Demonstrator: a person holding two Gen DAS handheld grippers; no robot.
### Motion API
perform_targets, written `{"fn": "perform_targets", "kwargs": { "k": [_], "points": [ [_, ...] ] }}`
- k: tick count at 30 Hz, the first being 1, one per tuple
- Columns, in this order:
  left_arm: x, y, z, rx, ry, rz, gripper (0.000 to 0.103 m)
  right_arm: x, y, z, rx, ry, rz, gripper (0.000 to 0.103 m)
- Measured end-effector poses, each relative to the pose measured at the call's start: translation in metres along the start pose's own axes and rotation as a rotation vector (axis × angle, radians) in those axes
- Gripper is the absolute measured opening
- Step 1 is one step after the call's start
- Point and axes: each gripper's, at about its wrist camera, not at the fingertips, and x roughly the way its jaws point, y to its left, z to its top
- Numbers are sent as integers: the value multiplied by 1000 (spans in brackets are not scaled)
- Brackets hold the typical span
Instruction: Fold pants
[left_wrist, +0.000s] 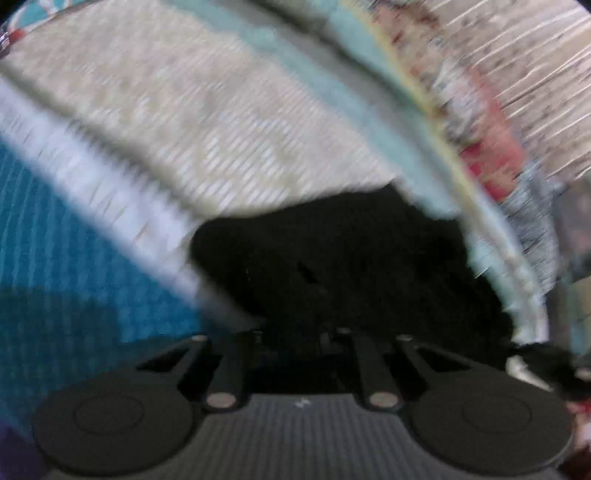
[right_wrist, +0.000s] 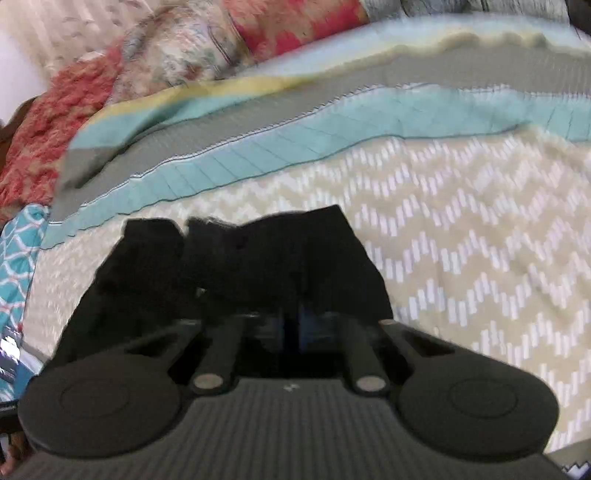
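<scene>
Here, the black pants (right_wrist: 240, 266) lie on the zigzag blanket (right_wrist: 461, 240), directly ahead of both grippers; blur hides their long axis. Your left gripper (left_wrist: 295, 332) and right gripper (right_wrist: 291, 325) have jaws pressed together, whether on cloth you cannot tell. Floral quilts (right_wrist: 166, 55) lie beyond, well apart.

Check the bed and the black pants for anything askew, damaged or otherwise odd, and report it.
Nothing stands out as damaged or spilled. The black pants lie bunched on the zigzag-patterned blanket with an uneven far edge, as expected mid-fold. The blanket's teal border is rumpled. The left wrist view is too blurred to judge detail.
</scene>
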Motion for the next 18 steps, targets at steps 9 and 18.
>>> {"fn": "perform_targets", "kwargs": {
  "k": [9,18],
  "points": [
    [-133,-118,152,58,-399,-231,8,-144,-30,144,296,-525,95,6],
    [-199,-165,88,290,-598,-291,9,-264,-65,109,296,-870,296,6]
  ]
}}
